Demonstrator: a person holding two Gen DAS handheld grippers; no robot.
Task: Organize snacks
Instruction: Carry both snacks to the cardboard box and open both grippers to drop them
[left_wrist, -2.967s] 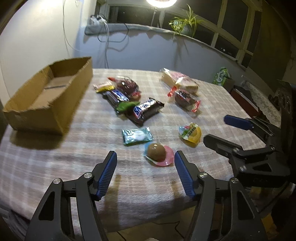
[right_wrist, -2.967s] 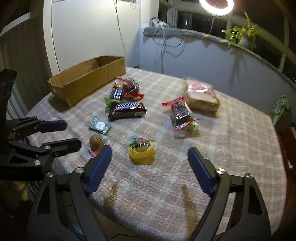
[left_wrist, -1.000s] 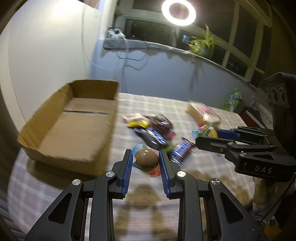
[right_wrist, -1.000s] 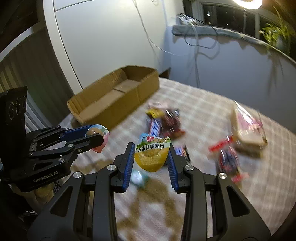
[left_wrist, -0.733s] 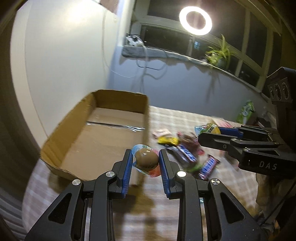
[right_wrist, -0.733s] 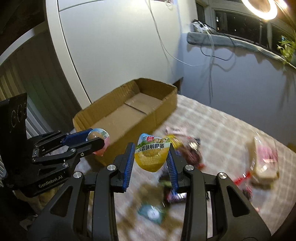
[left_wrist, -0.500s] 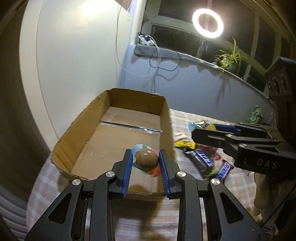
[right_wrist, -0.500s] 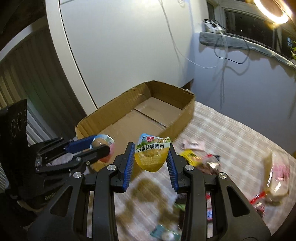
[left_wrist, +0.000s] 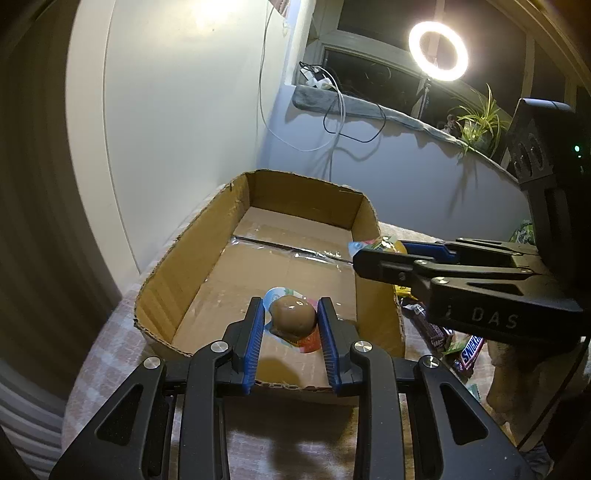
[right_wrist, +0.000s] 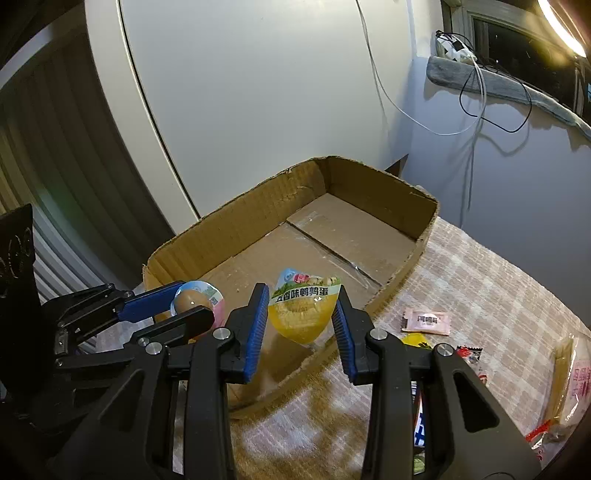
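My left gripper (left_wrist: 291, 325) is shut on a brown egg snack (left_wrist: 293, 318) in a pink and blue wrapper, held over the near end of the open cardboard box (left_wrist: 177, 254). My right gripper (right_wrist: 300, 314) is shut on a yellow egg pack (right_wrist: 302, 314) with a green printed label, hanging above the box's (right_wrist: 373, 181) near right wall. In the left wrist view the right gripper (left_wrist: 364, 253) reaches in from the right over the box's right wall. In the right wrist view the left gripper (right_wrist: 192, 304) sits at the lower left with its egg snack (right_wrist: 192, 300).
The box is empty and stands on a checked tablecloth (right_wrist: 491, 284). Loose snacks lie right of it: a Snickers bar (left_wrist: 471, 349), a pink sachet (right_wrist: 426, 319), a bread pack (right_wrist: 570, 376). A white wall rises behind the box, a ring light (left_wrist: 437, 51) and a plant (left_wrist: 476, 122) behind.
Both grippers have carried their snacks left from above the snack pile to above the cardboard box. The box now fills the middle of both views. Both grips are unchanged.
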